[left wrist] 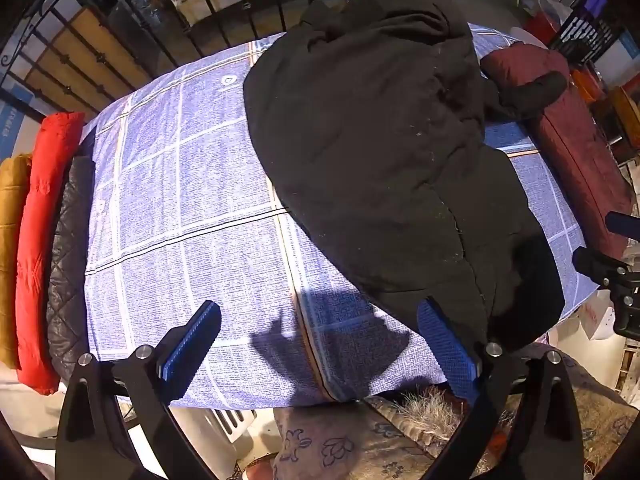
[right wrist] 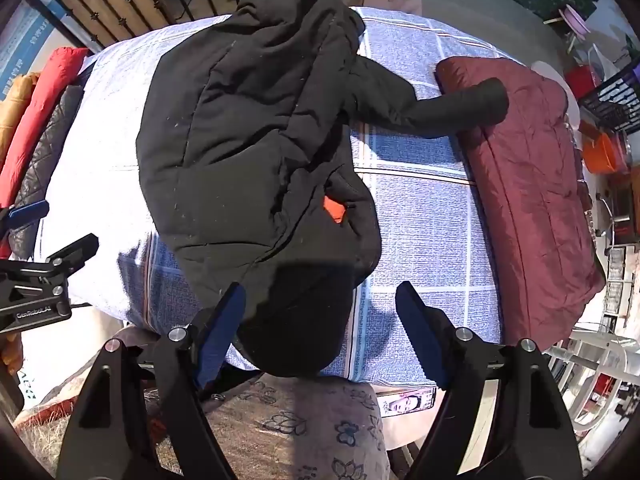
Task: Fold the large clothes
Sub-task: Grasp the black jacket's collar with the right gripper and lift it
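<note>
Both my left tongs and right tongs hang wide and empty over the near hem of the black coat sprawled along the bed, so I should pinch both hem corners, then fold toward the far sleeve.

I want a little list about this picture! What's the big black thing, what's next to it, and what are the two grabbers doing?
big black thing: black jacket, lying crumpled on the blue checked sheet
its sleeve: reaches onto the maroon jacket
left side pile: red jacket, mustard jacket, dark quilted jacket
left gripper: open, holding nothing
right gripper: open, over the black jacket's near end
</note>
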Motion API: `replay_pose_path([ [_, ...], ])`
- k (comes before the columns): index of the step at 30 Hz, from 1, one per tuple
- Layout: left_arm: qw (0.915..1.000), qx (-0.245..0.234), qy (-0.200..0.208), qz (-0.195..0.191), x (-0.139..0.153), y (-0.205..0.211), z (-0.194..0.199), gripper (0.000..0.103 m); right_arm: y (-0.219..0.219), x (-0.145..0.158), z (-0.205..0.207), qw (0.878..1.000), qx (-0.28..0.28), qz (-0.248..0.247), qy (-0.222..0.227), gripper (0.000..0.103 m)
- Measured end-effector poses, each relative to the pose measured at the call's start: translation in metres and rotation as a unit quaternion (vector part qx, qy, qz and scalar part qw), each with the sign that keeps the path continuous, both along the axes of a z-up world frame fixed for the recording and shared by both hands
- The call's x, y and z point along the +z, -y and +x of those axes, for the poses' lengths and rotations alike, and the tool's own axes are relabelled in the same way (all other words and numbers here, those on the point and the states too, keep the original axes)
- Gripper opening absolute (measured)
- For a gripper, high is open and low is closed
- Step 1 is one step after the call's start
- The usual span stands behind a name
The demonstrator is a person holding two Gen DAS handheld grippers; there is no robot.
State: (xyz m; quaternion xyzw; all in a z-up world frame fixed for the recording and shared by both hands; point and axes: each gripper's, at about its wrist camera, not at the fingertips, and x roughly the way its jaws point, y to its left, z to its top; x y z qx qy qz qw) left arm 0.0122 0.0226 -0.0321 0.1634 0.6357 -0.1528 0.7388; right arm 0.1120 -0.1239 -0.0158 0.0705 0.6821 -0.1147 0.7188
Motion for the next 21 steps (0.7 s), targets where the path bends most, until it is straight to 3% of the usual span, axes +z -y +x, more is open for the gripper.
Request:
replay_pose_path([
  [7,0.9997,-0.017,-0.015,-0.009,-0.009,0.008,-0.005,0.097,-0.003,-0.008,-0.003,1.000,0.016,0.018,-0.002,0.077],
  [13,0.9999,0.005,-0.016,-0.004,-0.018,-0.007,0.000,0.097,0.019,-0.034,-0.010,0.999,0.033,-0.003,-0.012,0.077],
  [17,0.9997,0.017,-0.016,0.001,-0.027,-0.020,0.002,0.097,0.029,-0.067,-0.027,0.996,0.040,0.052,-0.058,0.077],
  [20,0.9996,0.021,-0.017,-0.006,-0.033,-0.025,0.001,0.097,0.024,-0.094,-0.032,0.991,0.048,0.109,-0.055,0.077],
  [21,0.9995,0.023,-0.020,-0.009,-0.034,-0.027,0.000,0.097,0.014,-0.100,-0.030,0.989,0.056,0.135,-0.026,0.077],
])
